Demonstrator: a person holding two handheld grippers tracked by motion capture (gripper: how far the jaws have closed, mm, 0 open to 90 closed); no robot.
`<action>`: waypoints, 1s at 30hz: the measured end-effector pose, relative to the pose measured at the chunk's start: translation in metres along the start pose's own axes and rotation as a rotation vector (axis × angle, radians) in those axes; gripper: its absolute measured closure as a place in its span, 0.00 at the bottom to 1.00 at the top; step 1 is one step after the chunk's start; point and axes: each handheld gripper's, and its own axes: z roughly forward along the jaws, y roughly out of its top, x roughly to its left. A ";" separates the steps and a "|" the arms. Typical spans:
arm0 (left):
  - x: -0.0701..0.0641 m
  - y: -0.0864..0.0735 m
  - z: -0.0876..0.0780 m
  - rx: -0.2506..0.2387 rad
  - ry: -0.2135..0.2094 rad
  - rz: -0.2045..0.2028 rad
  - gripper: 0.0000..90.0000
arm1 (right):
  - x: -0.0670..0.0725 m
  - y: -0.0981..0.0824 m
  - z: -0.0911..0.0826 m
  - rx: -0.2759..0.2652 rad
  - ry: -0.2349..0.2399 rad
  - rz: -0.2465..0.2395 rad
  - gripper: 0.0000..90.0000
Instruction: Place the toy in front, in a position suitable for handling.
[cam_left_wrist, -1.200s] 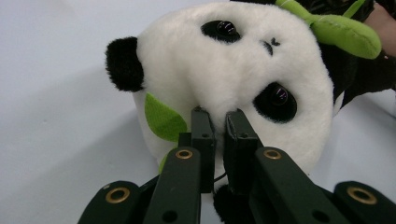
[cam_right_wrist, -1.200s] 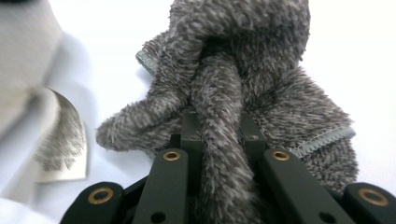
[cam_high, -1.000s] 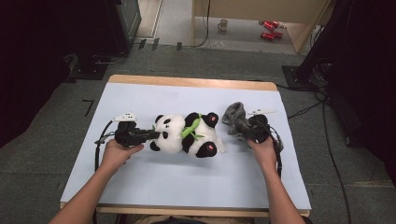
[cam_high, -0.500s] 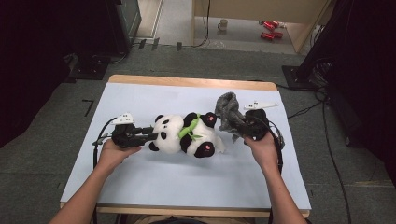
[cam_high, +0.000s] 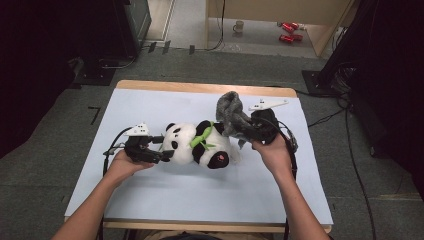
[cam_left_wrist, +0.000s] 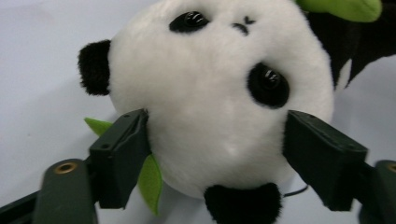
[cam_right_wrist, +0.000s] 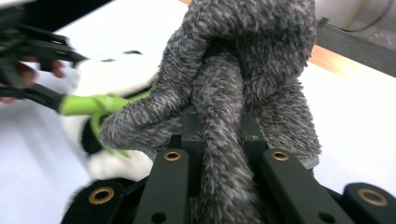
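Observation:
A black-and-white plush panda (cam_high: 197, 145) with a green leaf collar lies on its side on the pale blue table (cam_high: 200, 195). My left gripper (cam_high: 167, 152) is at its head. In the left gripper view the panda's head (cam_left_wrist: 215, 93) sits between the two jaws of that gripper (cam_left_wrist: 215, 158), which have just been opening and now stand beside the head without squeezing it. My right gripper (cam_high: 250, 131) is shut on a fuzzy grey cloth (cam_high: 231, 112) and holds it above the panda's hind end. The grey cloth (cam_right_wrist: 243, 60) bunches up over the right gripper (cam_right_wrist: 224, 158).
The table's wooden far edge (cam_high: 200, 87) borders dark carpet. On the floor beyond are a mug (cam_high: 239, 26), red objects (cam_high: 287, 32) and a wooden cabinet. Cables trail from both grippers across the table. Bare table surface lies in front of the panda.
The right hand has risen and moved toward the panda, lifting the grey cloth off the table. The left hand has stayed at the panda's head.

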 end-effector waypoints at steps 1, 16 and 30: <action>0.001 -0.001 0.001 0.000 -0.004 -0.010 0.22 | 0.004 0.003 0.001 -0.002 0.012 0.001 0.87; -0.001 -0.004 0.006 -0.011 -0.001 -0.034 0.54 | 0.049 0.035 0.039 0.035 0.118 -0.094 0.87; -0.006 0.005 0.003 -0.022 0.021 -0.053 0.77 | 0.097 0.056 0.084 0.075 0.211 -0.165 0.87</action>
